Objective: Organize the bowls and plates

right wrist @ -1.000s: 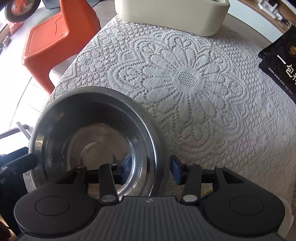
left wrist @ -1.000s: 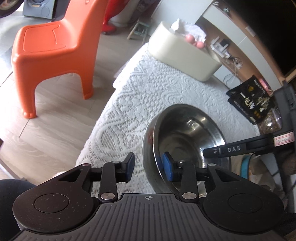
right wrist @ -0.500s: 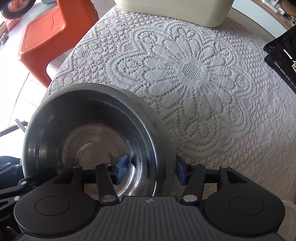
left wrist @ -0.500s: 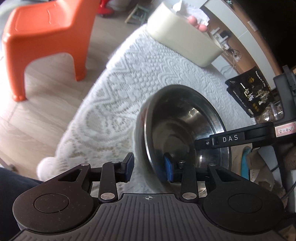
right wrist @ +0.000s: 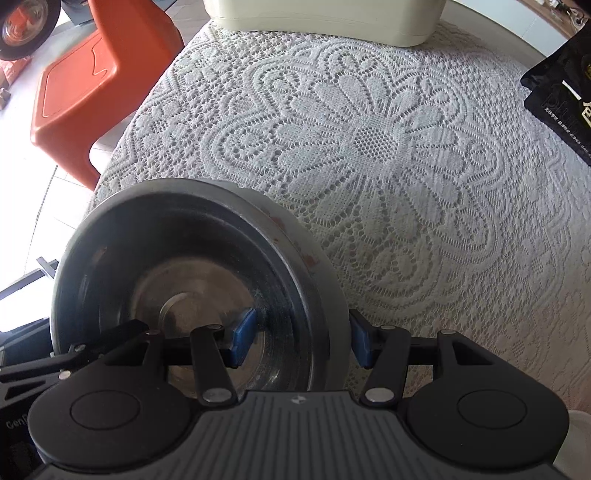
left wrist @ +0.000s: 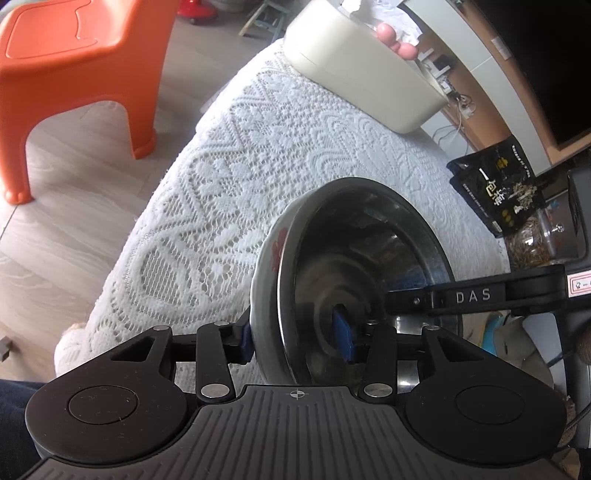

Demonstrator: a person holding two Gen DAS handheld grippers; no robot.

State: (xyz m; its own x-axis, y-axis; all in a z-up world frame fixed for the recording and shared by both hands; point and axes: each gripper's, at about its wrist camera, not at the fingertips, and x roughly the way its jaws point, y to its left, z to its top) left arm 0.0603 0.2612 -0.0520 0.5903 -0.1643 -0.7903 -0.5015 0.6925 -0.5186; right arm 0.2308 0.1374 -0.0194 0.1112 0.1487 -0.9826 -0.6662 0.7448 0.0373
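A steel bowl [left wrist: 351, 266] [right wrist: 184, 280] sits nested inside a white bowl with red flowers [left wrist: 267, 266] [right wrist: 325, 273], on the lace tablecloth near the table's edge. My left gripper [left wrist: 295, 338] straddles the near wall of both bowls, one pad outside the white bowl and one inside the steel bowl. Its jaws are opening. My right gripper [right wrist: 299, 339] straddles the opposite wall the same way, its pads not visibly pressing on it. Its black finger arm marked DAS [left wrist: 472, 295] reaches into the steel bowl in the left wrist view.
A cream tub [left wrist: 365, 74] [right wrist: 325, 18] stands at the far side of the round table [right wrist: 388, 147]. A black packet [left wrist: 498, 192] and a glass jar [left wrist: 535, 240] lie to the right. An orange plastic chair [left wrist: 81, 55] stands on the wooden floor beside the table.
My left gripper moved down and closer over the rim and widened, so the white bowl's wall now lies between its pads too. My right gripper's jaws widened off the steel bowl's wall.
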